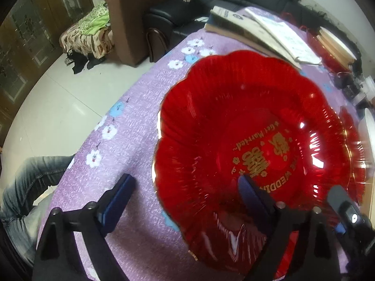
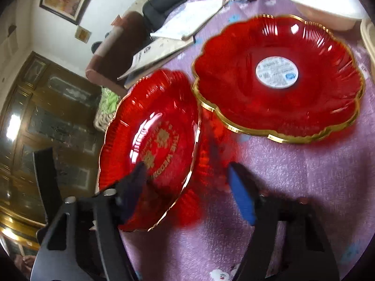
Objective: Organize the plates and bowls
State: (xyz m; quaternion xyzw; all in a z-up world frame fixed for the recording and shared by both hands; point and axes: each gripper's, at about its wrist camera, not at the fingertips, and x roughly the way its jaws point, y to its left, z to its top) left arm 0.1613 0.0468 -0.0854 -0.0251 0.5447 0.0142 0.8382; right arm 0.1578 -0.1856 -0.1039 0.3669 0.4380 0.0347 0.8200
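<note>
Purple flower-print cloth covers the table (image 2: pixel 304 175), with books at its far edge and a white bowl (image 2: pixel 328 7) toward the far right corner.

A red scalloped plate with gold lettering (image 1: pixel 246 128) is tilted above the table's left edge. The left gripper (image 1: pixel 185 187) is spread wide; one finger lies against the plate's near side, the other stands clear over bare cloth. The right gripper (image 2: pixel 187 180) straddles the plate's gilt rim, jaws apart, not visibly pinching it. What supports the plate cannot be determined from these views.

A stack of matching red plates (image 2: pixel 279 77), bearing a round label, rests on the table just beside the tilted plate.

Hazards:
- Unclamped plate: likely to slip off the table's left edge.
- Glossy ribbed surface: poor pad friction.
- Rim contact with the stack: possible chipping.
</note>
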